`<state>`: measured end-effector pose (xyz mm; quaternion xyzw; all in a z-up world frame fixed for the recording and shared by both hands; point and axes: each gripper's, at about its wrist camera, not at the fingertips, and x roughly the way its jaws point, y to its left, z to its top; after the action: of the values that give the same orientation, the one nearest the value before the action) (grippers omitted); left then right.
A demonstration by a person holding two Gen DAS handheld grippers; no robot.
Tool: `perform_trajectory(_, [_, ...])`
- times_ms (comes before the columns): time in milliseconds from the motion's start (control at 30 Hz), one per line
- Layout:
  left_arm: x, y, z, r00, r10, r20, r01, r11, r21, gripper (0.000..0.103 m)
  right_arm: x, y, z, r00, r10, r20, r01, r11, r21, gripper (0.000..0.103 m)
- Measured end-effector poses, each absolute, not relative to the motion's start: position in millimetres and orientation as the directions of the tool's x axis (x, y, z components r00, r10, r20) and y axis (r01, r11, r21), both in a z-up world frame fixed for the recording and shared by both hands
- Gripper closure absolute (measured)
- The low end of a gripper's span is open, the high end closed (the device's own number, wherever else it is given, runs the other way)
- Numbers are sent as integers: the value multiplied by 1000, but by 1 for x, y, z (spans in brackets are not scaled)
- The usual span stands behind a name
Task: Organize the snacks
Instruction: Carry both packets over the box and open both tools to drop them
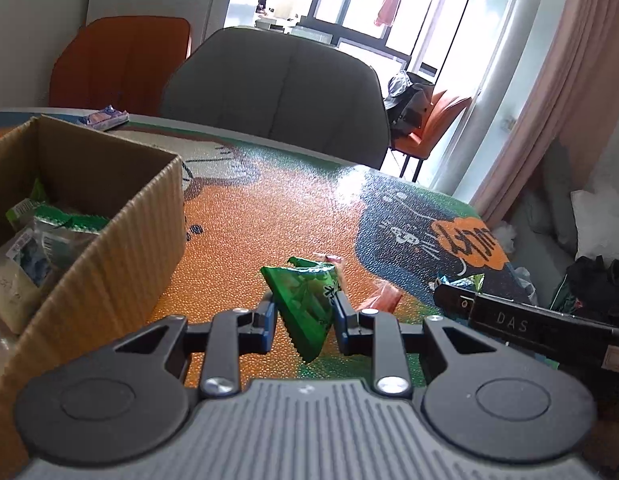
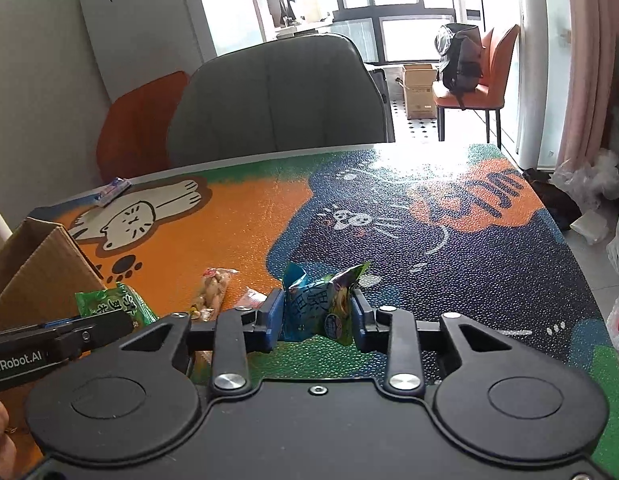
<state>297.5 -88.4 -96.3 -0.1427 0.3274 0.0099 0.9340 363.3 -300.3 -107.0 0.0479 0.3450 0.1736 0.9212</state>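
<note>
My left gripper [image 1: 305,312] is shut on a green snack packet [image 1: 309,300], held just above the table mat; the same green packet [image 2: 109,306] shows at the left of the right wrist view. My right gripper [image 2: 315,314] is shut on a crumpled blue snack packet [image 2: 317,308], its blue pads pressing both sides. A cardboard box [image 1: 121,240] stands to the left with several snack bags inside; its corner [image 2: 41,276] appears in the right wrist view. A clear bag of peanuts [image 2: 211,292] and a reddish wrapper [image 2: 251,298] lie on the mat between the grippers.
The table carries a colourful cat-print mat [image 2: 389,220]. A small blue-pink packet [image 2: 113,190] lies at the far left edge. A grey chair [image 1: 277,92] and an orange chair [image 1: 117,60] stand behind the table. Bags and clutter sit on the floor right of the table [image 2: 589,188].
</note>
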Motion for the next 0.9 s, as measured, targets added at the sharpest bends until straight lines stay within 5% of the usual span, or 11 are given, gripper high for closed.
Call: perform_trajectory(900, [210,-32,-30,856,-17,-517,-145,951,-272,75,284,-236,-33,703,514,-491,-450,857,252,72])
